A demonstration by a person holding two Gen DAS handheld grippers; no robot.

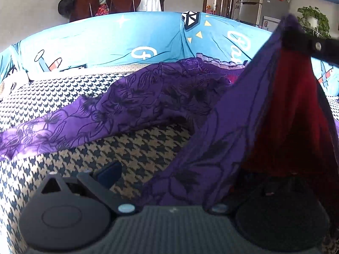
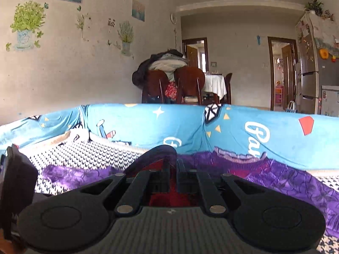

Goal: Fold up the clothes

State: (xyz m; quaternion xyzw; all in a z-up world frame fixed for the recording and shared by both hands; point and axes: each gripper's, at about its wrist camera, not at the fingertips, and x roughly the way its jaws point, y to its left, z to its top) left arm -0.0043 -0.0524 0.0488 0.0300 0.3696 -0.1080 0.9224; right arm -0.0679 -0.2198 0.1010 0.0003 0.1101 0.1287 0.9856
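The purple garment (image 1: 135, 101) sprawls across the houndstooth sofa seat (image 1: 135, 148), soft, light and floppy; hems and corners give the surest hold. The right gripper (image 2: 173, 165) is clamped on a fold of it. Draped fabric hides the left gripper's (image 1: 211, 175) right finger, so its state cannot be told.

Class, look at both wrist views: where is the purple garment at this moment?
The purple garment lies across the houndstooth sofa seat before the blue backrest cover; in the left wrist view its right part is lifted into a peak, pinched by the right gripper.

"Pa…" — blue sofa cover (image 2: 264, 139)
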